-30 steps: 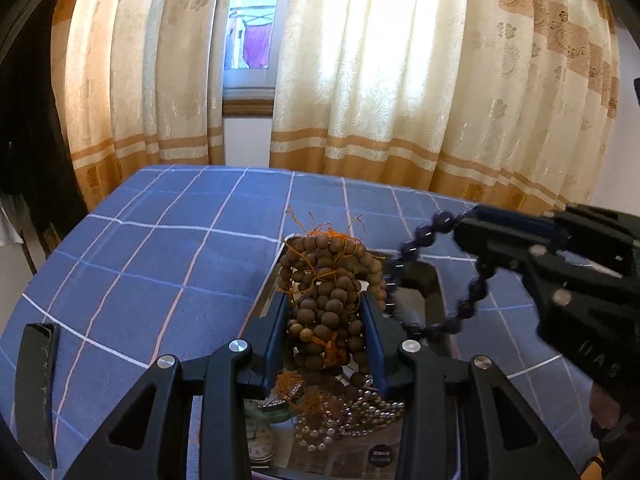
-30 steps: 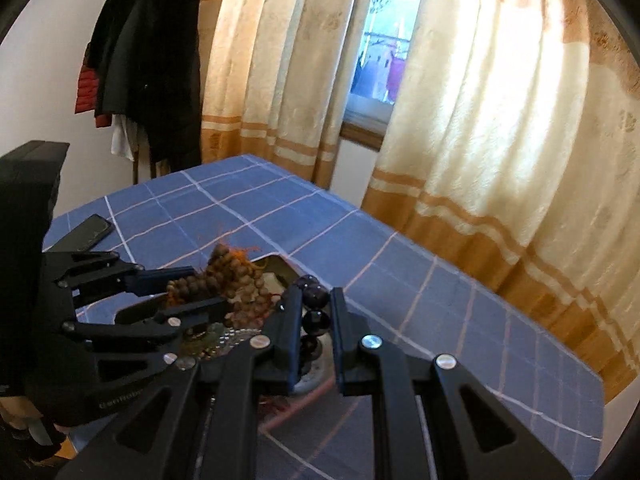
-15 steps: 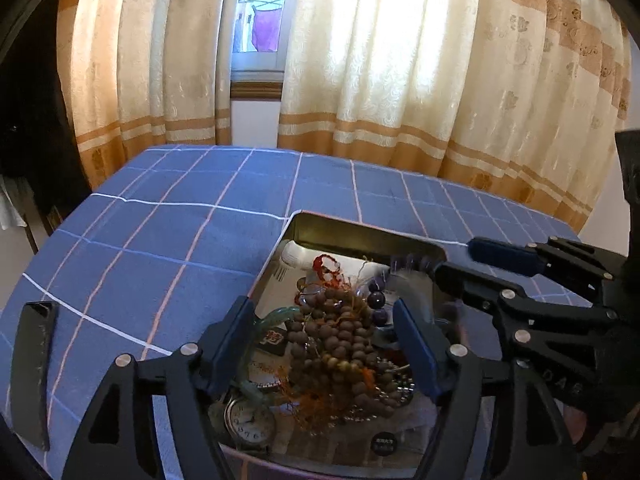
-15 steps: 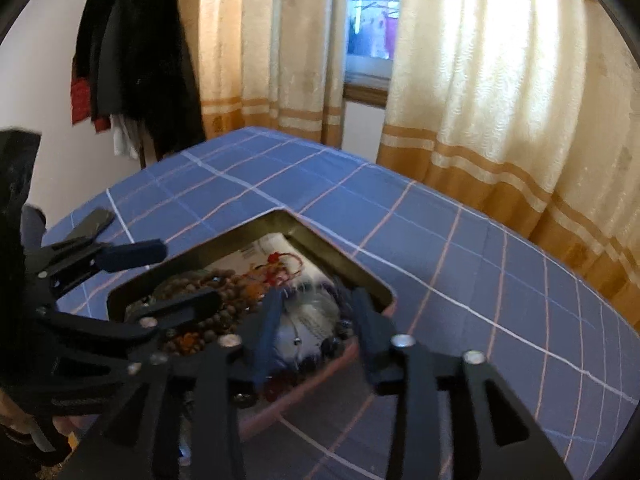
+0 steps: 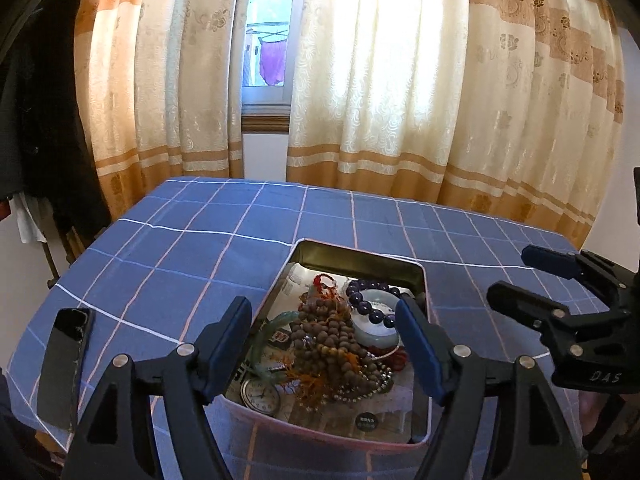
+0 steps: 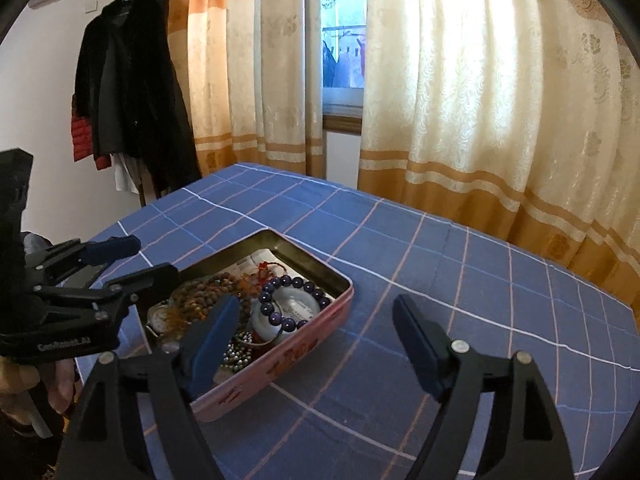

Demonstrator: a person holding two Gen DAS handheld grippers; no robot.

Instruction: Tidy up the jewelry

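A pink metal tin (image 5: pixel 426 304) (image 6: pixel 304 350) sits open on the blue checked tablecloth. In it lie a heap of brown wooden beads (image 5: pixel 330 338) (image 6: pixel 200 296), a dark purple bead bracelet (image 5: pixel 370 304) (image 6: pixel 288 298), a pale jade bangle (image 5: pixel 378 332) (image 6: pixel 276 326), silver beads (image 6: pixel 236 354) and a small watch (image 5: pixel 260 396). My left gripper (image 5: pixel 326 344) is open and empty above the tin. My right gripper (image 6: pixel 316 332) is open and empty, just right of the tin; it also shows in the left wrist view (image 5: pixel 524 276).
A black phone (image 5: pixel 64 364) lies on the cloth near the left edge. Curtains (image 5: pixel 400 80) and a window stand behind the table. Dark coats (image 6: pixel 128 88) hang at the far left. The cloth (image 6: pixel 500 280) stretches right of the tin.
My left gripper let go of the wooden beads and my right gripper let go of the purple bracelet; both pieces now lie in the tin. Both grippers opened wide and pulled back.
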